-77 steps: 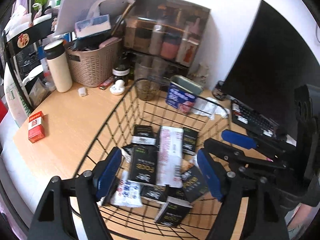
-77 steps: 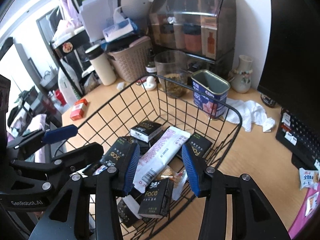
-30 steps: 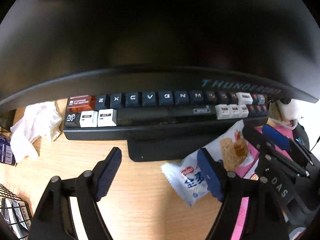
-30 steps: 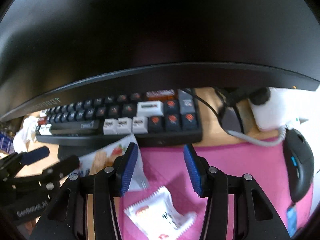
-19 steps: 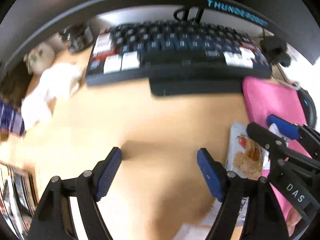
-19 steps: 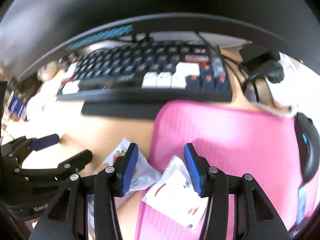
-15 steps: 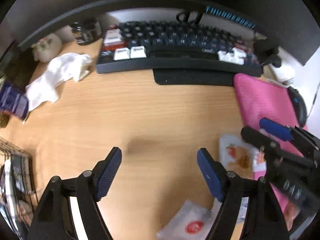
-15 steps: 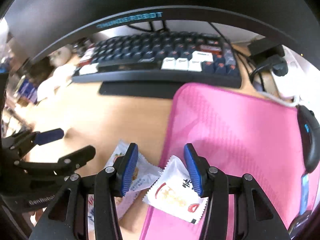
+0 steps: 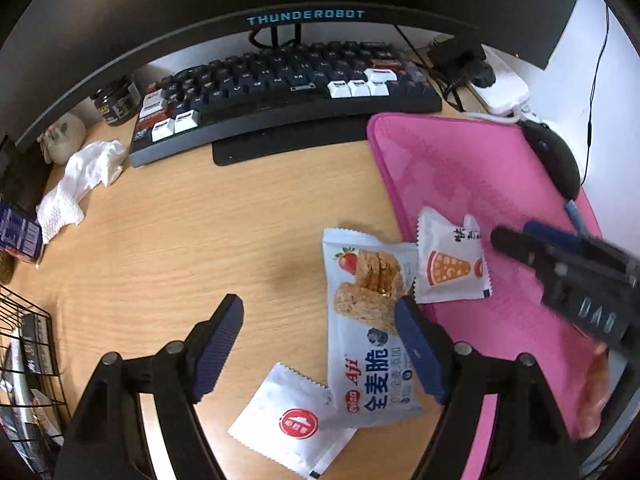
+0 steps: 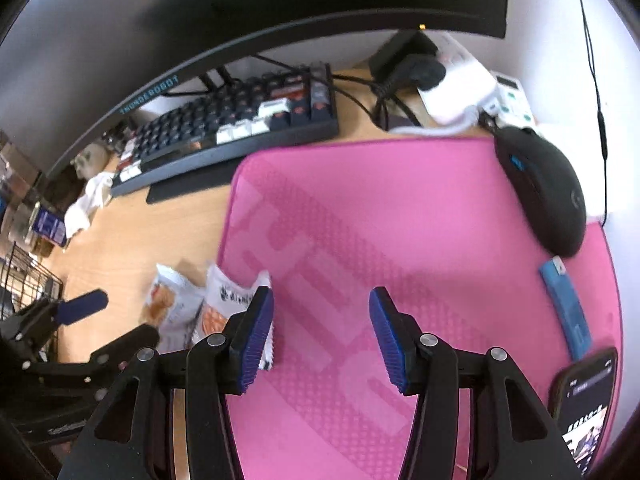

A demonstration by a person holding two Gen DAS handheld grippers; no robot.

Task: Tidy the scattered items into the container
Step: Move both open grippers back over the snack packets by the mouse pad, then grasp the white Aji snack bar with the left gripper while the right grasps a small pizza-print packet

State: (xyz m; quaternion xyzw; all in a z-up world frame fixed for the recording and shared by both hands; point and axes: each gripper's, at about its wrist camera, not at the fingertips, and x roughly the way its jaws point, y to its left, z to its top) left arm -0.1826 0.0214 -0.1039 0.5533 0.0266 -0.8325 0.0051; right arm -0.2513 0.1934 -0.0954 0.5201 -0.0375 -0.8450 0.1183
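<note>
A wooden tabletop (image 9: 180,232) runs under a dark monitor (image 9: 280,0) marked THUNDEROBOT, with a keyboard (image 9: 280,84) in front of it and a pink mat (image 9: 472,184) to the right. A black mouse (image 10: 540,192) sits at the mat's far right edge, with a blue card (image 10: 566,308) and a phone (image 10: 584,404) nearer on the same side. A white power strip (image 10: 460,76) lies behind the mat. At the left, a crumpled tissue (image 9: 80,184) rests near the keyboard's end, beside a blue can (image 9: 18,232).

The wire basket (image 9: 28,360), seen only at the far left edge of the left wrist view, already holds dark packets.

Three snack packets lie outside it. The strawberry packet (image 9: 368,320) lies on the wood just beside the mat. The pizza packet (image 9: 450,268) lies on the mat's left edge, overlapping the strawberry packet's corner. A white packet (image 9: 292,420) with a red seal lies nearer, partly under the strawberry packet.

The left gripper (image 9: 320,344) is wide apart and holds nothing; its right finger overlaps the strawberry packet in the picture, while the left finger is over bare wood. The right gripper (image 10: 320,332) is also spread wide and empty, above the pink mat, with the pizza packet just beside its left finger.
</note>
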